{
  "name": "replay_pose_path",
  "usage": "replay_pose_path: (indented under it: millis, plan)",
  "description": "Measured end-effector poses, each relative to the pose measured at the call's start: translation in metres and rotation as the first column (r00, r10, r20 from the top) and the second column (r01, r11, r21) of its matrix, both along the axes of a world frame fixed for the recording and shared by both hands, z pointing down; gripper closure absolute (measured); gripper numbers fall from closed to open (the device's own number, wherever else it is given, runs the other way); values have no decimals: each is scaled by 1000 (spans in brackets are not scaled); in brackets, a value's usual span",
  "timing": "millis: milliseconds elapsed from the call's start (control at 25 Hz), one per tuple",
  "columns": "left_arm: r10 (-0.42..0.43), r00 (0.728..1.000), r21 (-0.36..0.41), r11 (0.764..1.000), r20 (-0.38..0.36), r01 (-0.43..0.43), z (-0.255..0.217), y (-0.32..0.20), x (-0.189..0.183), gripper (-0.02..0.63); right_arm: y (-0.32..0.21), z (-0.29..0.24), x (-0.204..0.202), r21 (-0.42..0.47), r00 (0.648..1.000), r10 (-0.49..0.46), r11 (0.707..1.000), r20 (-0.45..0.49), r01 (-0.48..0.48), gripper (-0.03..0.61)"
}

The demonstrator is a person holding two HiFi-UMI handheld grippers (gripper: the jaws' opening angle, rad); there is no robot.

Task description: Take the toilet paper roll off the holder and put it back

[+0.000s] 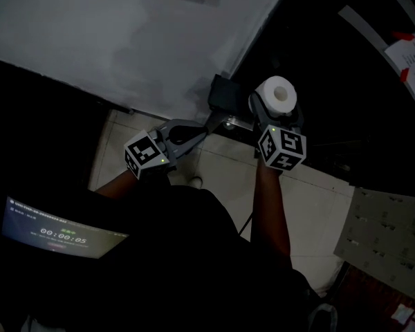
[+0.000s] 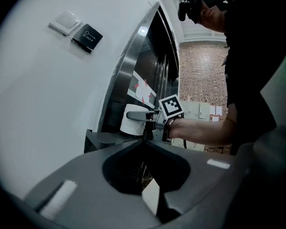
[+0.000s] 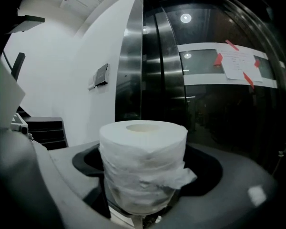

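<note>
Right gripper (image 1: 277,115) clamped on upright toilet paper roll (image 3: 143,151), forearm (image 1: 270,199) extended, left gripper (image 2: 145,138) closed.

White wall (image 1: 124,40), dark glass door (image 3: 219,118) with taped paper notice (image 3: 238,63), pale tiled floor (image 1: 311,206), lit timer screen (image 1: 59,235)

Soft, crinkled white paper roll (image 3: 143,171). Polished, glossy metal door frame (image 3: 130,56). Matt white painted wall (image 1: 124,40). Smooth pale floor tiles (image 1: 318,199).

The toilet paper roll (image 3: 143,166) sits in the right gripper (image 1: 277,108), seemingly right of the left gripper (image 1: 216,124).
</note>
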State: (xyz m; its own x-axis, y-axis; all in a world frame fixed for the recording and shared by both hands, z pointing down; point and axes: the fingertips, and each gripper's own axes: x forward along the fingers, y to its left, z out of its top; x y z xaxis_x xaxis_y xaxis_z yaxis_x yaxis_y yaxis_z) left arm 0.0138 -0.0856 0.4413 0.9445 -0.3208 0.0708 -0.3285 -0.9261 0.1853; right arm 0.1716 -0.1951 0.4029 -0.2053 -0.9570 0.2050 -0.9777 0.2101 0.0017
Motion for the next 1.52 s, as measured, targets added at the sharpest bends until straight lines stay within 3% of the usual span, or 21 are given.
replay_pose_path:
  millis: [560,1040,1520]
  plan:
    - [-4,1000,0,1000,13,4,2,4,0,611,16,9,76,-9,994,104,995,16,-104,126]
    - [-6,1000,-5,1000,20,6,2,3,-3,611,19,23,98,-34,990,143,989,7,-142,126]
    - [-12,1000,-13,1000,15,12,-2,2,-6,611,14,38,97,-62,994,108,992,10,-107,126]
